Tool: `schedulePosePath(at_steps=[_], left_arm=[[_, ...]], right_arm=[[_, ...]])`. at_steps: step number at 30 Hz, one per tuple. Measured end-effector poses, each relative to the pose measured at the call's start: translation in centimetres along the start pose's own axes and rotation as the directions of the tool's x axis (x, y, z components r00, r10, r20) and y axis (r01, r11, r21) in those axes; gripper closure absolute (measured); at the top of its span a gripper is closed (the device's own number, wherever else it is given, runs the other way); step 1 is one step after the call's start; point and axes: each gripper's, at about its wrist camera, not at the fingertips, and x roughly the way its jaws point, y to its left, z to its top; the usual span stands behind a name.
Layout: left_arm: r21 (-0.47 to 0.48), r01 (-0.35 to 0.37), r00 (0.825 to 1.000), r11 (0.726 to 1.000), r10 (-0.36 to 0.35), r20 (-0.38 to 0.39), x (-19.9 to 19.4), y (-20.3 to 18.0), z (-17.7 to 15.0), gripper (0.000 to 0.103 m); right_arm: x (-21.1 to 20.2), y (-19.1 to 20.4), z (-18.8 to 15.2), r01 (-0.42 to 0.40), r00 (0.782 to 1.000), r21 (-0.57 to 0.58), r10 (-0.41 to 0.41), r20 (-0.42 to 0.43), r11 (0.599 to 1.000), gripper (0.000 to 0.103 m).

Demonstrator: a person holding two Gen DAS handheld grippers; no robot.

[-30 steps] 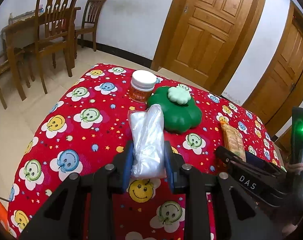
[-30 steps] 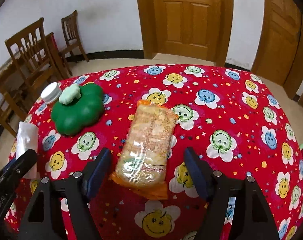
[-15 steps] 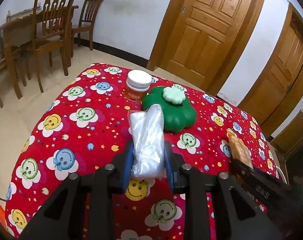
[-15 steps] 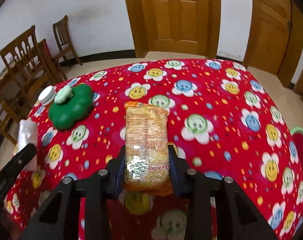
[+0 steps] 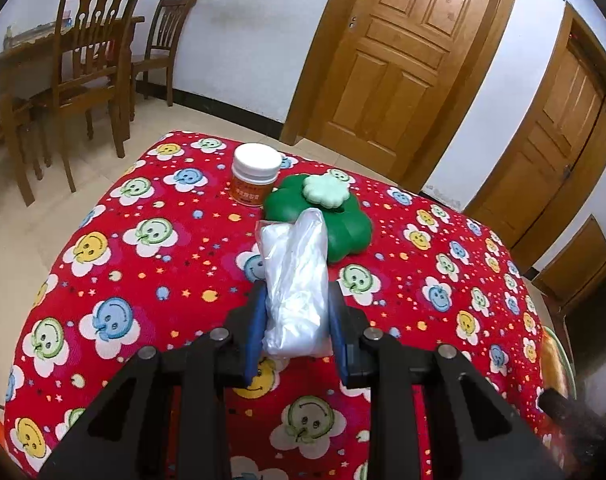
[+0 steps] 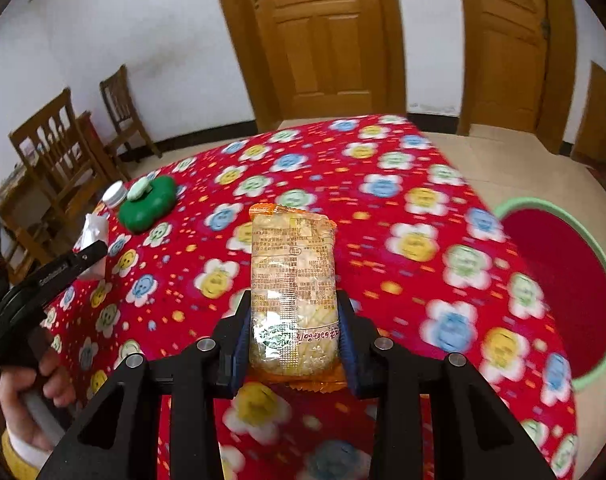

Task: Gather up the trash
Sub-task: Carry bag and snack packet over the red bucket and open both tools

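While we scan the red tablecloth [image 5: 115, 240]:
Left gripper [image 5: 297, 316]: we clamp the plastic bag [image 5: 297, 276].
Right gripper [image 6: 295, 332]: we clamp the noodle packet [image 6: 293, 280].

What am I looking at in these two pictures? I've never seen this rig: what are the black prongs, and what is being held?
No robot: a person carries a two-finger gripper in each hand, each with its own fisheye camera. The left gripper is shut on a plastic bag. The right gripper is shut on a snack packet. On the red tablecloth stand a jar and a green container. A green-rimmed bin stands beside the table. The hand holds the left gripper.
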Motion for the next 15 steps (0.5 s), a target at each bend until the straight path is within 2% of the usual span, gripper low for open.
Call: schedulePosePath(at_steps=[10,15], left_arm=[[0.072,0.029,1.0,0.997,-0.029,0.007,-0.8,-2.0,-0.3,0.074],[0.095,0.089,0.996,0.991,-0.087,-0.031,-2.0,-4.4,-0.1,0.074]], right_arm=[[-4.5,-8.0,-2.4,0.069,0.996,0.14,-0.077,0.047,0.988,0.065],[-5.6,-11.3,-3.1,0.089,0.993,0.218,-0.103,0.05,0.972,0.065]])
